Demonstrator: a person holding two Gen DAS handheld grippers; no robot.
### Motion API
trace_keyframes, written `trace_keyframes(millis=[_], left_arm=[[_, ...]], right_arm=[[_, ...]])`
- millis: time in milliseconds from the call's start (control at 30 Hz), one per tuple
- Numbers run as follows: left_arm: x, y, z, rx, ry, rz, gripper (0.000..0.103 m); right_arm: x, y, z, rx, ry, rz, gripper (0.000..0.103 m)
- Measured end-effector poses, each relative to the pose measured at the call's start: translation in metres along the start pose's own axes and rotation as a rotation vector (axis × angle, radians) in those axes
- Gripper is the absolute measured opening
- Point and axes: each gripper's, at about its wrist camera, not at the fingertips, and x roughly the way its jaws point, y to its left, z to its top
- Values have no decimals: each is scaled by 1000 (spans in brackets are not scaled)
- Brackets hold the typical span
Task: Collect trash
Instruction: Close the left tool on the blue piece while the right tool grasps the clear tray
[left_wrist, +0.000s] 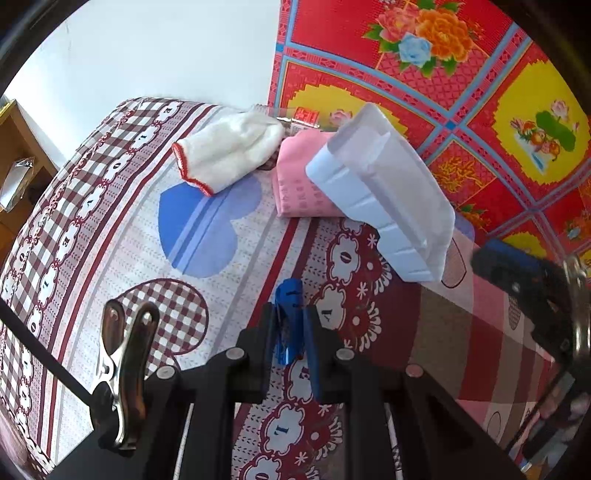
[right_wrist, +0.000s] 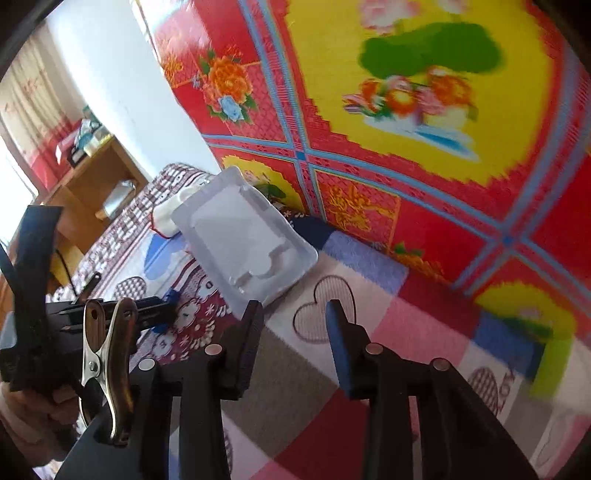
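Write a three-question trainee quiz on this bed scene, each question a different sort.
1. True or false: the left claw is shut on a blue wrapper.
2. What leans on the pink folded cloth: (a) the white plastic tray, (b) a bottle, (c) a shoe?
3. Fill in: the right claw holds ____.

Key: 1 true. 2 a. 3 nothing; it stands open over the patterned bedsheet.

A home bedroom: a bed (left_wrist: 221, 240) covered with a heart-patterned patchwork sheet stands against a plain white wall (left_wrist: 166, 48). A bright red floral cloth (right_wrist: 406, 110) hangs beside it, and a wooden shelf unit (right_wrist: 92, 173) with household clutter stands near a curtained window (right_wrist: 26, 110).
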Motion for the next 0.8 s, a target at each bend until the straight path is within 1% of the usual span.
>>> trace_keyframes(millis=[67, 100, 133, 267, 367, 433, 500, 600, 633, 800], left_arm=[[-1, 1, 0, -6, -3, -6, 16], [1, 1, 0, -10, -4, -8, 16], [1, 1, 0, -13, -4, -11, 16], [2, 4, -2, -22, -7, -20, 16], [2, 8, -5, -27, -11, -26, 16], [1, 11, -6, -32, -12, -29, 16], [0, 13, -9, -37, -12, -31, 16], [0, 15, -11, -40, -13, -33, 16], [0, 16, -12, -41, -14, -35, 16], [-1, 21, -14, -57, -14, -51, 16]], right_arm=[[7, 3, 6, -31, 8, 1, 45], [10, 5, 9, -47, 11, 3, 53], [14, 8, 12, -68, 13, 8, 60], [23, 13, 20, -142, 6, -4, 62], [28, 15, 28, -177, 26, 22, 72], [34, 18, 33, -210, 49, 54, 83], [39, 23, 37, -248, 72, 84, 84], [49, 29, 40, -302, 89, 71, 85], [50, 30, 40, -311, 92, 69, 86], [56, 35, 45, -336, 89, 75, 86]])
